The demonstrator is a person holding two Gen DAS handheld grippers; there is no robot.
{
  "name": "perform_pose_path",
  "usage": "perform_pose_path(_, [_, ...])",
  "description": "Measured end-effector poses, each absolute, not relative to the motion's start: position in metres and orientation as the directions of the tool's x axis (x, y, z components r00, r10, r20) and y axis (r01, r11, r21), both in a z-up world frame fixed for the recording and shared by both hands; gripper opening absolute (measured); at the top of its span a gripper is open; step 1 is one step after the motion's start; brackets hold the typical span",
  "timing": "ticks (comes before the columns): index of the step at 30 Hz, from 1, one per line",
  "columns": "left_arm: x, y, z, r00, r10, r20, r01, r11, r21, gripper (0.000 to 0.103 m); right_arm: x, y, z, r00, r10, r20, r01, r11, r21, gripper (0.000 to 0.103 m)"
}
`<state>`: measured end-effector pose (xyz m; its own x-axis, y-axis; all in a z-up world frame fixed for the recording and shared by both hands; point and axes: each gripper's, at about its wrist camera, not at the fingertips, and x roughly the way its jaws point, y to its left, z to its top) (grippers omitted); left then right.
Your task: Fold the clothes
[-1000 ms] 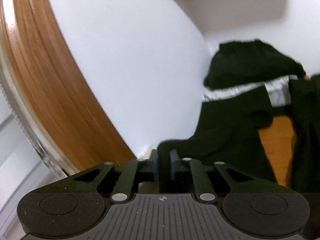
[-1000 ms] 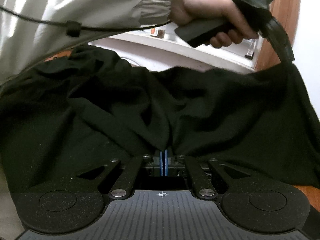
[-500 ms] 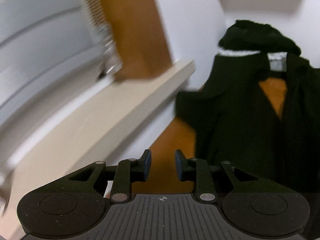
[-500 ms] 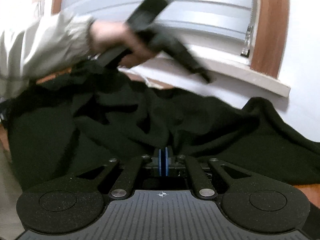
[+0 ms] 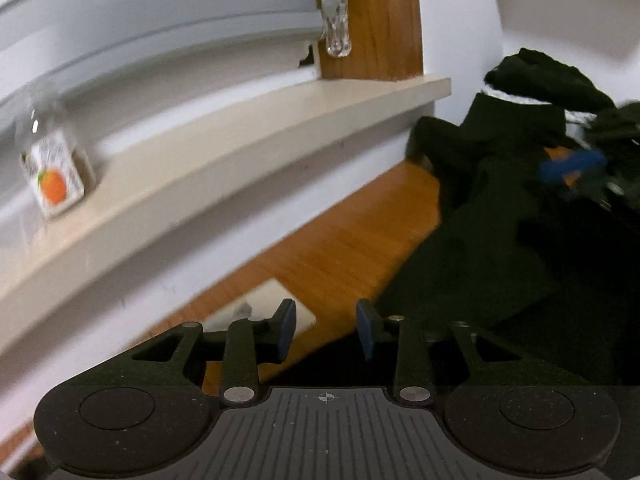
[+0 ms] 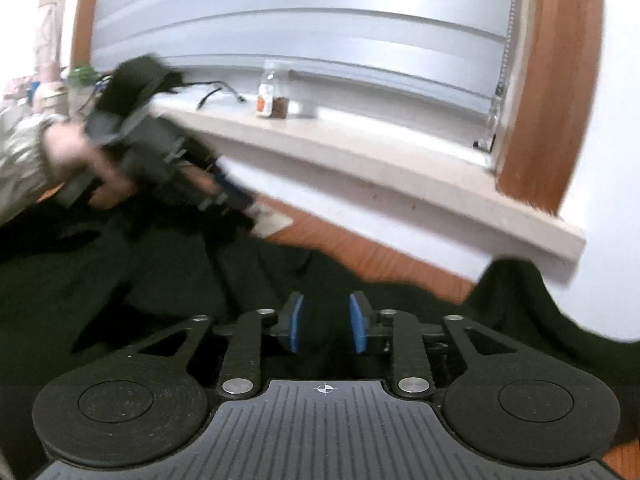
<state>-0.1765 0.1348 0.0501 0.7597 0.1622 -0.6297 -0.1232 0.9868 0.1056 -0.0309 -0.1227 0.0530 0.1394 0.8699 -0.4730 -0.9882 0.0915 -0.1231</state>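
Black crumpled cloth garment (image 6: 160, 288) spreads ahead of my right gripper (image 6: 326, 322), jaws just parted, nothing pinched; my left gripper (image 5: 326, 330) likewise just opening, empty, over bare orange wooden table (image 5: 340, 248)

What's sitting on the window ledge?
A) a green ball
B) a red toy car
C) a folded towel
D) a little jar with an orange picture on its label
D: a small clear jar with an orange fruit on its label stands on the window ledge; the right wrist view shows it there too.
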Motion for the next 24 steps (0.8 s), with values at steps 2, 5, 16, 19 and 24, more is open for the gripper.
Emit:
perform_pose_path(2, [-0.185, 0.136, 0.047, 0.765, 0.146, -0.627, -0.124, 0.989, 0.079, 0.036, -0.028, -0.102, 0.053, 0.151, 0.869, -0.472, -0.986, 0.098, -0.136, 0.047])
perform_pose_path(5, [-0.197, 0.138, 0.041, 0.779, 0.126, -0.614, -0.129, 0.991, 0.04, 0.029, -0.02, -0.071, 0.045, 0.151, 0.84, -0.521, -0.986, 0.091, -0.139, 0.047])
perform_pose_path(16, [-0.228, 0.154, 0.041, 0.854, 0.122, -0.506, -0.178, 0.982, -0.064, 0.018, -0.004, -0.055, 0.028, 0.051, 0.809, -0.585, -0.998, 0.065, 0.003, 0.004])
perform_pose_path(19, [-0.235, 0.166, 0.045, 0.861, 0.165, -0.48, -0.234, 0.968, -0.088, 0.018, -0.02, -0.074, 0.041, 0.05, 0.856, -0.514, -0.999, 0.041, -0.03, 0.003])
perform_pose_path(24, [-0.238, 0.176, 0.045, 0.86, 0.199, -0.471, -0.279, 0.954, -0.107, 0.018, -0.052, -0.113, 0.046, -0.004, 0.867, -0.498, -0.995, -0.055, -0.087, 0.003])
